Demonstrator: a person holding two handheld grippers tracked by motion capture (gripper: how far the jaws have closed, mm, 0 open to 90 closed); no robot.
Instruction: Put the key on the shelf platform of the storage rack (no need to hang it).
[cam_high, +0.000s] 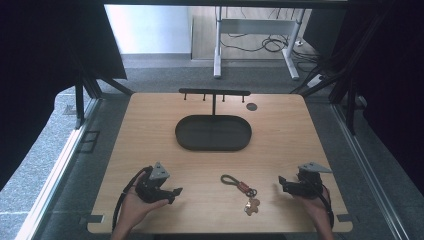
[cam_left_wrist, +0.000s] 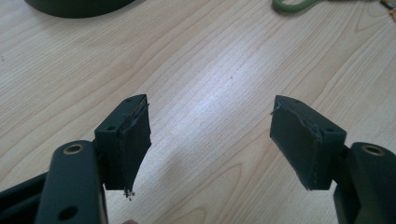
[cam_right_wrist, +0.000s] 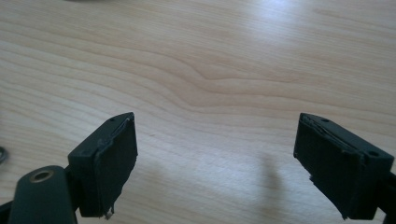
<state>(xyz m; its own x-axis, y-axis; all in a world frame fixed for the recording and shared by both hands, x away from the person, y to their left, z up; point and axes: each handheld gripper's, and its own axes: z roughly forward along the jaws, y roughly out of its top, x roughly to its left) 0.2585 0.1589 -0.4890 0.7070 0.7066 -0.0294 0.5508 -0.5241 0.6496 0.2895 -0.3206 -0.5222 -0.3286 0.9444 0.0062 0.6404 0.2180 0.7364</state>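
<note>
A keychain (cam_high: 242, 189) with a green cord loop, a brown strap and a small wooden charm lies on the wooden table (cam_high: 150, 130) near the front edge, between my two grippers. My left gripper (cam_high: 176, 193) rests at the front left, held by a hand, and it is open over bare wood (cam_left_wrist: 210, 135). The green cord loop (cam_left_wrist: 292, 5) shows at the top of the left gripper view. My right gripper (cam_high: 281, 182) rests at the front right, open with nothing between its fingers (cam_right_wrist: 217, 158).
A dark oval tray (cam_high: 186, 139) sits at the table's middle. Behind it stands a black T-shaped rack with hooks (cam_high: 215, 93). A small dark round disc (cam_high: 251, 106) lies near the back right. The tray's edge (cam_left_wrist: 74, 7) shows at the top left of the left gripper view.
</note>
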